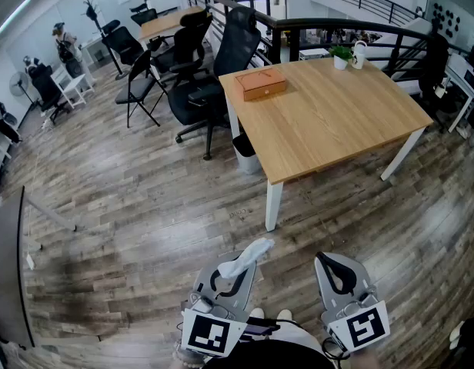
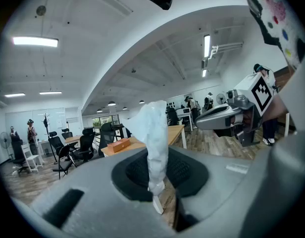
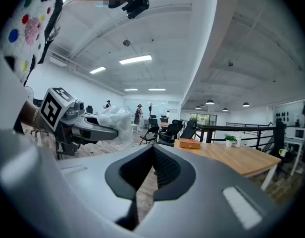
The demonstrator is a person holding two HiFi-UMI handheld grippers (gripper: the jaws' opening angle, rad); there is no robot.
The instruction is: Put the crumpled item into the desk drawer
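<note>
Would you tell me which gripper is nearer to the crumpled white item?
Left. The left gripper is shut on the crumpled item, which sticks out past its jaws; the right gripper sits alongside, shut and empty.

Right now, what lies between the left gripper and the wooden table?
Only bare plank floor, as the head view shows, between the left gripper holding the crumpled item and the table.

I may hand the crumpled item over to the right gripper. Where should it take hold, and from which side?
Probably the loose upper bulge of the crumpled item, coming in from the right. Its narrow, twisted lower end is pinched in the left gripper, so only the top stands free past the jaws. The right gripper is shut and empty and would have to open first.
</note>
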